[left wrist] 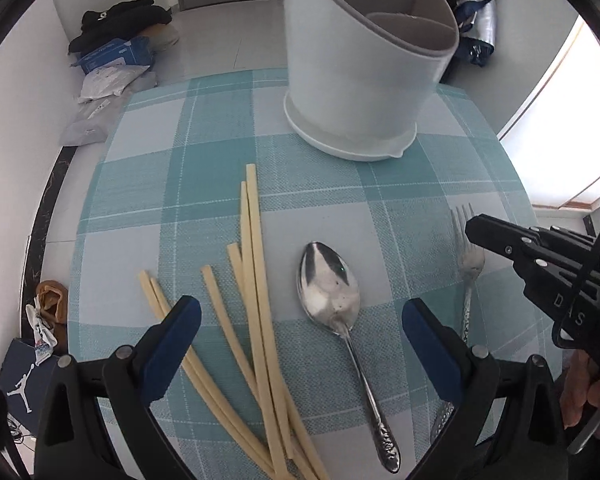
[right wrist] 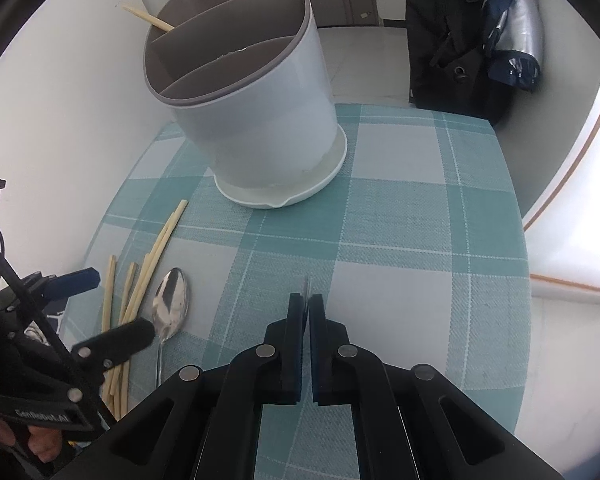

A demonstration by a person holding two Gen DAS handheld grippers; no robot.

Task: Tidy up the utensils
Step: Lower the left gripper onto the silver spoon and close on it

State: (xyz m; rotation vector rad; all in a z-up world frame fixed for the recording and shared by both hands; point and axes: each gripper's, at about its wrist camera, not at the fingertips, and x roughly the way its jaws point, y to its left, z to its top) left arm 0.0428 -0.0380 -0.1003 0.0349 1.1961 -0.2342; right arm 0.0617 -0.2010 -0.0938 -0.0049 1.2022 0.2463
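Hovering wide open, the left gripper (left wrist: 300,344) straddled the chopsticks (left wrist: 256,320) and spoon (left wrist: 332,292) on the checked mat (left wrist: 204,184); the right gripper (right wrist: 307,312) pinched the fork (left wrist: 469,264) near the holder (right wrist: 252,120).

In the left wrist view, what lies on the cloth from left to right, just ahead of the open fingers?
Loose cream-coloured chopsticks → shiny metal spoon → silver fork, its tines beside the black right gripper.

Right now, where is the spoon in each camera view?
Left wrist view: the spoon lies bottom center, between the chopsticks and the fork.
Right wrist view: spoon at lower left, beside the chopsticks.
Shared landmark: the white utensil holder.
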